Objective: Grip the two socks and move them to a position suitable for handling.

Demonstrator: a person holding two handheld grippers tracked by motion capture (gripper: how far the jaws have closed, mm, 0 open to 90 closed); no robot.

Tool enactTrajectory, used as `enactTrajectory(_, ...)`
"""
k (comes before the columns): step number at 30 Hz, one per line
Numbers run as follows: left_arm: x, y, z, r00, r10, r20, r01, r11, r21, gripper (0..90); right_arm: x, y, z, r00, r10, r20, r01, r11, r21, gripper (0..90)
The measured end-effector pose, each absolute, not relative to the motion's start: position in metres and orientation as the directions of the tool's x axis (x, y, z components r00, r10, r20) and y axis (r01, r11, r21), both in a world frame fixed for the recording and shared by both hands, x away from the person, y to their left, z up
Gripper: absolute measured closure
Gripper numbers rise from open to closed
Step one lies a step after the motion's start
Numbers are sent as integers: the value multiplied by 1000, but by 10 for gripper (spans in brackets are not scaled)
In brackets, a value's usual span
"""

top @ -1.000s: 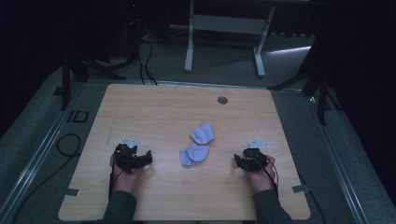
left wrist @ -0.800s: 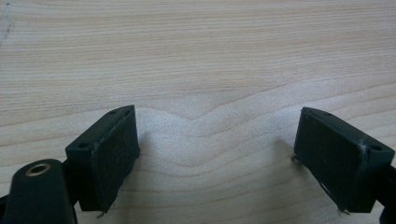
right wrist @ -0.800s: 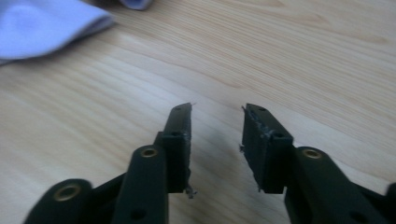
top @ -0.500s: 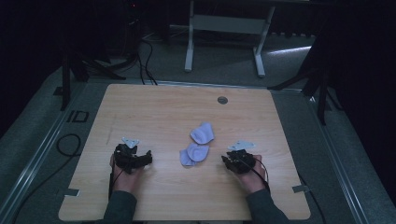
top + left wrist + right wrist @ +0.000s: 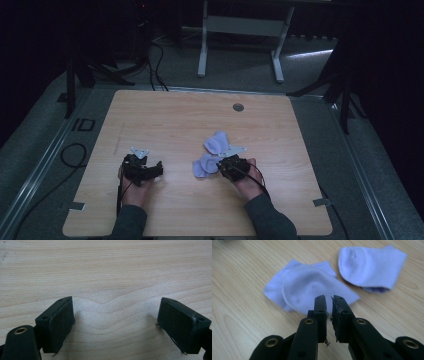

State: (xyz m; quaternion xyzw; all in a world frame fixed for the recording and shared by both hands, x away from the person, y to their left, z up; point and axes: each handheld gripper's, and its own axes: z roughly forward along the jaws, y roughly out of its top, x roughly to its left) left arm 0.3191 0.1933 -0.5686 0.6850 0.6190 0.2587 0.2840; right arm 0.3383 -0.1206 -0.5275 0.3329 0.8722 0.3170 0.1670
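Right gripper [image 5: 226,165] sits at the near sock [image 5: 203,166], its fingers [image 5: 321,305] nearly together with a thin slit between them; they have just been closing. In the right gripper view the tips hang over the sock's near edge, pale lilac fabric right behind them, nothing visibly caught in the slit; can't tell if the tips touch the cloth. Near sock [image 5: 304,287] lies flat and crumpled on the wooden counter [image 5: 175,120], roughly mid-width, toward the person's side. Second sock [image 5: 216,143] of the same colour lies just beyond it, the two close together, almost touching in the high view; the right gripper view shows a narrow strip of bare wood between them, with the second sock [image 5: 370,266] folded over. Left gripper [image 5: 145,169] rests on the counter well apart from both socks, its fingers [image 5: 61,322] spread wide, only wood grain between them, holding nothing. A small round grommet [image 5: 238,107] sits near the counter's far edge.
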Motion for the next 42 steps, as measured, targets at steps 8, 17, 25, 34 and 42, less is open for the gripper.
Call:
enactTrajectory(8, 319, 193, -569, 98, 995, 3, 700, -71, 711, 137, 345, -106, -542, -735, 675, -67, 492, 599, 632, 813)
enactTrajectory(17, 319, 193, -569, 90, 996, 3, 700, -66, 711, 137, 344, -102, -548, -735, 675, -67, 505, 610, 611, 806)
enactTrajectory(25, 318, 193, -569, 93, 996, 2, 700, -67, 711, 138, 335, -97, -549, -738, 671, -75, 494, 611, 619, 813)
enactTrajectory(34, 317, 192, -569, 99, 995, 4, 696, -72, 715, 153, 327, -92, -550, -741, 666, -89, 481, 618, 622, 817)
enactTrajectory(42, 314, 191, -568, 111, 994, 3, 687, -79, 723, 216, 323, -89, -550, -739, 668, -88, 483, 616, 622, 818)
